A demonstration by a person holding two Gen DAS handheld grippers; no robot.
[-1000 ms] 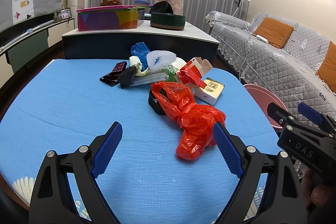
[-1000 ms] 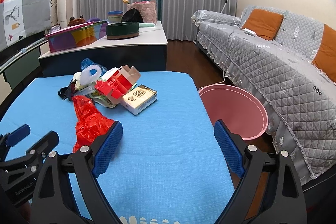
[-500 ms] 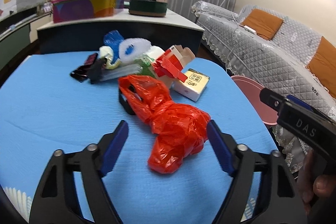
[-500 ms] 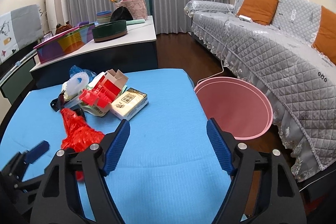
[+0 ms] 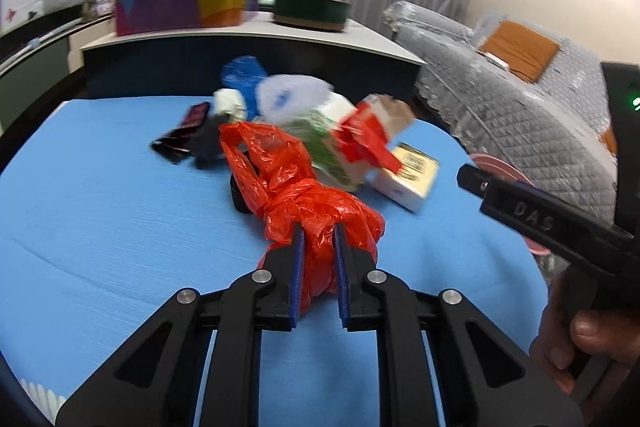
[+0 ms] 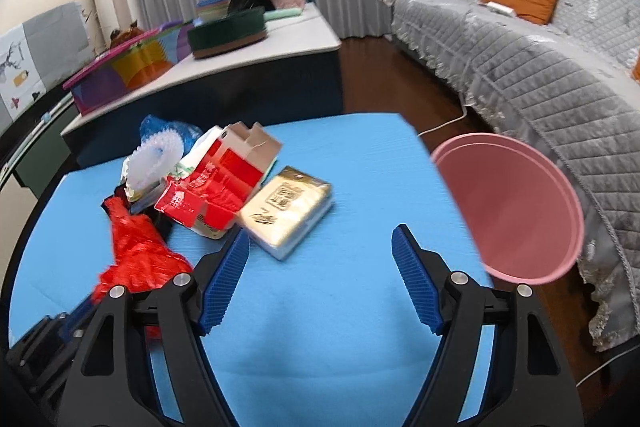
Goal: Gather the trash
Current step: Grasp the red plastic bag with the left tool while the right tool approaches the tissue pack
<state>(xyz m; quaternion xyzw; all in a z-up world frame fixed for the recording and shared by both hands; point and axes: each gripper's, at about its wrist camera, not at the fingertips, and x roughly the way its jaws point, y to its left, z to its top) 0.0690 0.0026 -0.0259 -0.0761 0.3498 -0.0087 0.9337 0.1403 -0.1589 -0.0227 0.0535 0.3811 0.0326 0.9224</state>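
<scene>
A crumpled red plastic bag (image 5: 312, 211) lies on the blue table mat (image 5: 100, 227); it also shows in the right wrist view (image 6: 140, 255). My left gripper (image 5: 318, 233) is shut on the bag's near end. Behind it lies a trash pile: a red and white carton (image 5: 360, 143), a yellow tissue pack (image 6: 286, 211), a blue bag (image 5: 244, 75) and black wrappers (image 5: 180, 139). My right gripper (image 6: 320, 247) is open and empty, just in front of the tissue pack. A pink bin (image 6: 516, 203) stands beside the table at the right.
A dark cabinet (image 5: 256, 43) behind the table carries colourful boxes and a green round tin (image 5: 310, 11). A grey quilted sofa (image 6: 540, 67) with orange cushions runs along the right. The right gripper's handle (image 5: 532, 219) shows in the left wrist view.
My left gripper has moved forward over the red bag and shut on it. My right gripper has moved forward towards the tissue pack and stays open.
</scene>
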